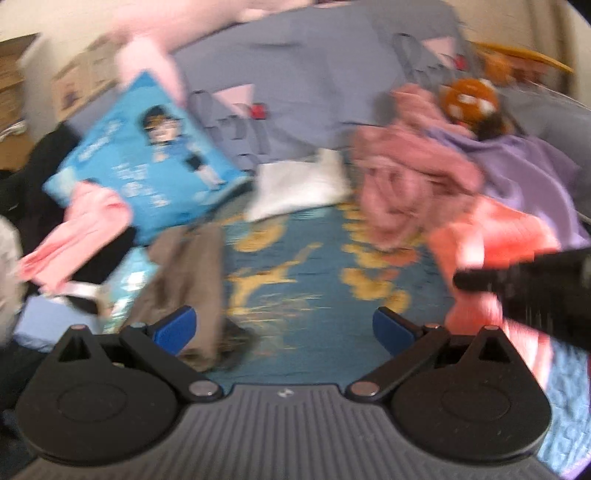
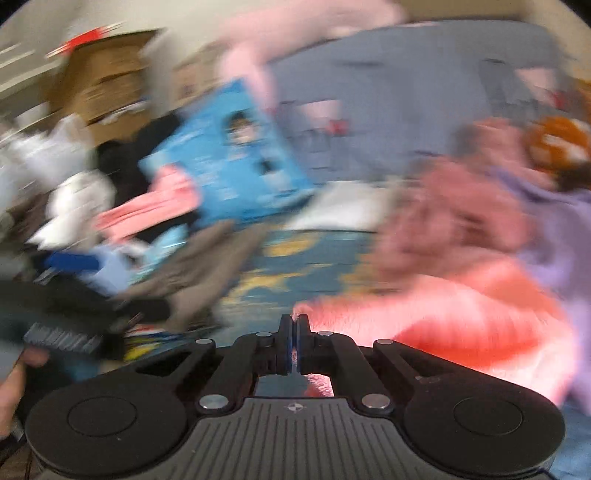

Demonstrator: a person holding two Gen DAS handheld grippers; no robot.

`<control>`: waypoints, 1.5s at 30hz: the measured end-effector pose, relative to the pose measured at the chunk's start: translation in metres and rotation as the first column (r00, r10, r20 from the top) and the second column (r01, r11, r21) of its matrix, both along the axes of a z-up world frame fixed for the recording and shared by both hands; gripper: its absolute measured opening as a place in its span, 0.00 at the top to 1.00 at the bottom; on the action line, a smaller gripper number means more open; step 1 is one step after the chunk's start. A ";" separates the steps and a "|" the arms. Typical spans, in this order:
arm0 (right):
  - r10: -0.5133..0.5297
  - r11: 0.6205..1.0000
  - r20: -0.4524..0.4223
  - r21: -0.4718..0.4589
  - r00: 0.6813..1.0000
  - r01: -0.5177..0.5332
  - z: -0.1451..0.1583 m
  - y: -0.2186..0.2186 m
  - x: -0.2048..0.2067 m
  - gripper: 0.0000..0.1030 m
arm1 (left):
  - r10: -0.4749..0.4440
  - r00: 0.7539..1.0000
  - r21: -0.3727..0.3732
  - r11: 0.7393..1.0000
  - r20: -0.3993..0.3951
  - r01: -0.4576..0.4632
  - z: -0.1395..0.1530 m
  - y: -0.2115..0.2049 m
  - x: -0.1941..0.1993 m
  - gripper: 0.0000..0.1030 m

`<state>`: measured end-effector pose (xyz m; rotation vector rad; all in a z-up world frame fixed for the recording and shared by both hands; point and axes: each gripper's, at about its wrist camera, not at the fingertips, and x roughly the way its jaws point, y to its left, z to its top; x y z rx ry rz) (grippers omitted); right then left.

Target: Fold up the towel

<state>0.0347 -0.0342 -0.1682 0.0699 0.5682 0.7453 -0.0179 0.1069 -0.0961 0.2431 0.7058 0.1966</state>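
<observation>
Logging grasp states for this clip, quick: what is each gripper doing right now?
Left gripper: open, holding nothing.
Right gripper: shut on an edge of the coral-pink towel.

Cream wall (image 1: 498, 18), cardboard boxes (image 2: 107, 81), cluttered bed (image 1: 314, 66)

Left tool (image 1: 283, 330) gapes wide above blue patterned cloth (image 1: 295, 266).

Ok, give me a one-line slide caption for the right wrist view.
Motion-blurred: right gripper shut on the edge of the coral-pink towel, above a blue patterned bedspread.
</observation>
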 end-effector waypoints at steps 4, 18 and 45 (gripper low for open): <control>0.188 0.982 0.020 -0.030 0.982 -0.188 0.001 0.056 -0.024 0.98 | 0.112 0.994 0.000 0.994 0.016 -0.112 0.013 0.048 -0.016 0.00; 0.114 0.948 0.013 -0.302 0.993 -0.105 -0.021 -0.012 -0.068 0.57 | 0.189 0.980 -0.013 0.982 -0.065 -0.191 -0.016 0.083 -0.034 0.00; -0.146 0.945 -0.043 -0.300 0.988 0.127 -0.016 0.025 -0.020 0.97 | -0.053 0.995 -0.107 0.993 -0.088 0.044 -0.055 0.025 -0.028 0.00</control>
